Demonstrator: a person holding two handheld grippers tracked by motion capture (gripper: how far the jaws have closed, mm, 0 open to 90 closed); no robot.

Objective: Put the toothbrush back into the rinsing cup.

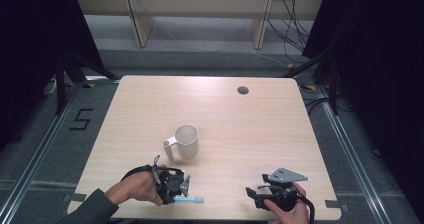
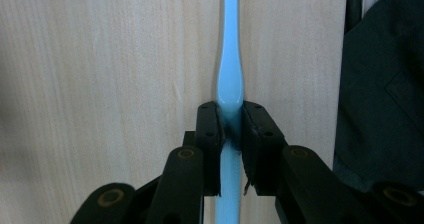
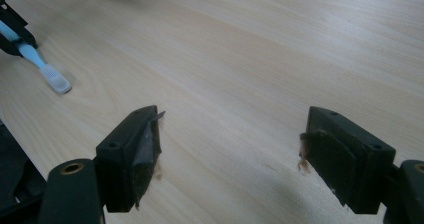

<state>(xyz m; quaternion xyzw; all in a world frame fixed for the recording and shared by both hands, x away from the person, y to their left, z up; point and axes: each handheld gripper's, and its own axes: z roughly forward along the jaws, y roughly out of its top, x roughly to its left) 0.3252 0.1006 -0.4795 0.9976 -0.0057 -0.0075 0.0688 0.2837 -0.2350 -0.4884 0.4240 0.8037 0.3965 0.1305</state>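
Left gripper pinched onto the blue toothbrush mid-handle, pads tight on both sides. Brush lies flat on the table near the front edge, long axis running parallel to that edge, bristle head pointing toward the right gripper. Right gripper idle, jaws spread wide over bare wood. White mug upright mid-table, well apart.
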